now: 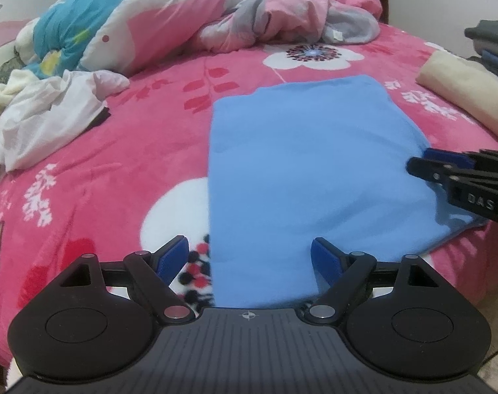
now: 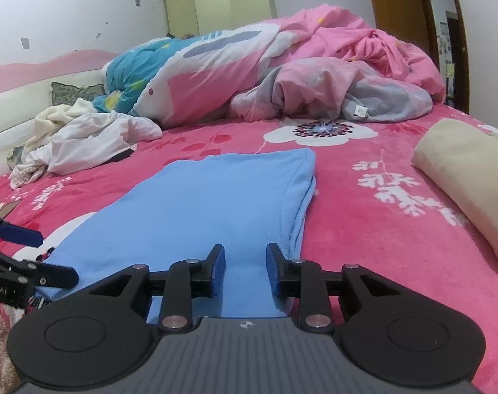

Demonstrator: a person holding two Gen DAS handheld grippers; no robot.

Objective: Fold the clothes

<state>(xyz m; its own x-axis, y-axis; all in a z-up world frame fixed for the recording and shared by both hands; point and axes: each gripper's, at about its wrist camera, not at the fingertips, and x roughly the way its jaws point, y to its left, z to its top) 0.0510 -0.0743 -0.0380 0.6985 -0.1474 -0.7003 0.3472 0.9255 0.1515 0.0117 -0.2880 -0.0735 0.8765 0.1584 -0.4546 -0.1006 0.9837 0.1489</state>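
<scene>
A light blue folded garment of soft fabric [image 1: 301, 170] lies flat as a long rectangle on the bed's pink fleece blanket with white flowers [image 1: 117, 170], its near end at the bed's front edge and its far end just short of a large white flower print.

The left claw [image 1: 249, 257] hangs over the garment's near left edge with its blue-padded fingers [image 1: 173, 256] spread wide; one finger is over the blanket, the other over the blue cloth, and nothing is between them.

The right claw [image 2: 245, 267] sits low over the garment's near right part, close to its layered right edge. Its fingers [image 2: 217, 267] stand moderately apart, with blue cloth showing in the gap but not pinched. In the left wrist view the same claw reaches in from the right side at the garment's right edge.

A crumpled pile of white clothes [image 2: 84, 141] lies well apart on the left of the bed. A bunched pink, blue and white quilt [image 2: 249, 65] fills the far end. A folded cream-coloured cloth [image 2: 472, 177] rests on the right side of the bed, apart from the blue garment.
</scene>
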